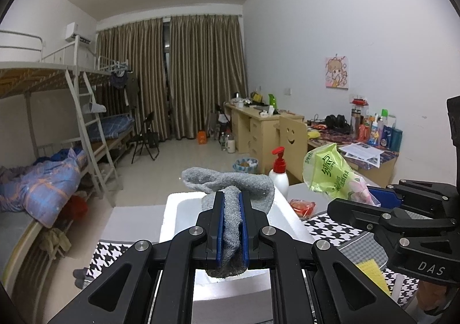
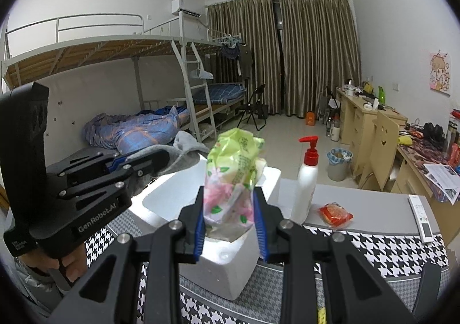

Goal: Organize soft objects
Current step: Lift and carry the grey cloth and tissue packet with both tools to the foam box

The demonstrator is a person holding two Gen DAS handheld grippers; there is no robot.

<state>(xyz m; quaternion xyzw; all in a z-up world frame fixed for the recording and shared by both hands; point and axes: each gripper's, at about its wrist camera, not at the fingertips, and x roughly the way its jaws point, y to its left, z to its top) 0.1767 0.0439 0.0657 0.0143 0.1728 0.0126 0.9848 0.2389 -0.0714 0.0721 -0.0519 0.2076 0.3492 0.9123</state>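
Note:
My left gripper (image 1: 231,200) is shut on a grey sock (image 1: 230,183), which droops over the far tips above a white foam box (image 1: 184,209). My right gripper (image 2: 230,209) is shut on a green and pink plastic tissue pack (image 2: 234,171), held upright over the near corner of the same foam box (image 2: 230,266). In the right wrist view the left gripper (image 2: 135,164) comes in from the left with the sock (image 2: 187,145) trailing over the box's far side. In the left wrist view the right gripper (image 1: 382,194) holds the pack (image 1: 330,171) at right.
A white pump bottle with a red top (image 2: 307,180), a red snack packet (image 2: 335,214) and a white remote (image 2: 421,220) lie on the table with the houndstooth cloth (image 2: 373,249). A yellow sponge (image 1: 371,272) lies near the right. Bunk beds stand left, desks right.

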